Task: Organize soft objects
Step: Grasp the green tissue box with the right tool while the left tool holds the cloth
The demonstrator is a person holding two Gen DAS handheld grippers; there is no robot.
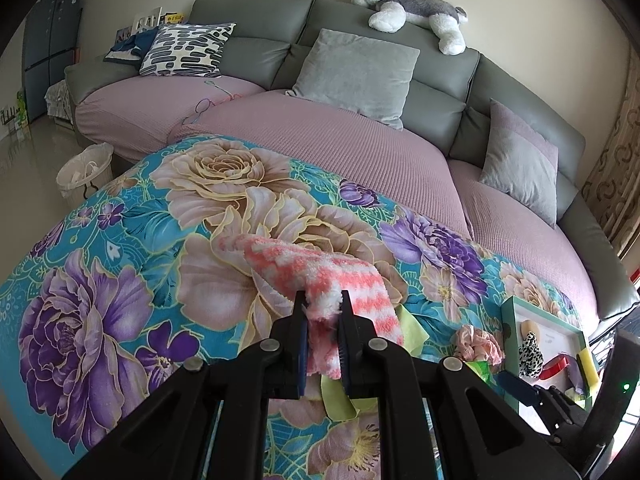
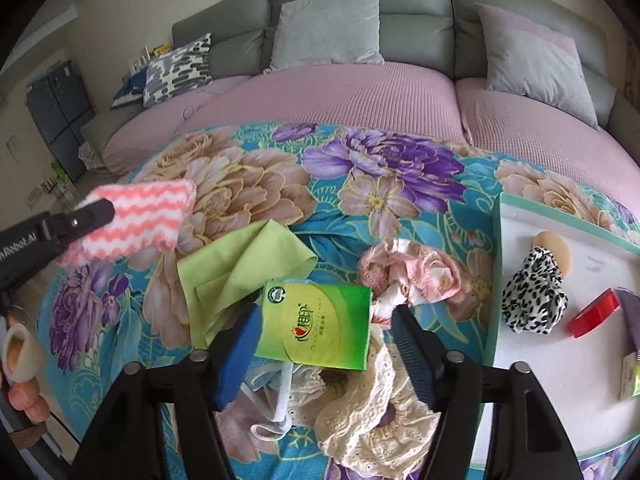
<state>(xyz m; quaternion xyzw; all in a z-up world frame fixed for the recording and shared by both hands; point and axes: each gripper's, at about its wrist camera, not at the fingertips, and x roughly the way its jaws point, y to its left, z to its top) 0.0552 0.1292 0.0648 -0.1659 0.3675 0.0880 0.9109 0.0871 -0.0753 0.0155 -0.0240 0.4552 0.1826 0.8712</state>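
Left gripper (image 1: pixel 323 304) clamped, right gripper (image 2: pixel 320 320) agape

— Any writing you can read?
— White letters ending "Robot.AI" on the black left gripper (image 2: pixel 92 216) at the left edge. The green tissue pack (image 2: pixel 320 326), near centre, bears red Chinese characters — too small to read.

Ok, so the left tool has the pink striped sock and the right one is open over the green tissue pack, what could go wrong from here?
Risks as I see them:
1. The right tool stands open around the tissue pack, which lies on a lace cloth and a white strap; closing may snag those too.
2. The left tool pinches only the sock's edge, so it could slip free.
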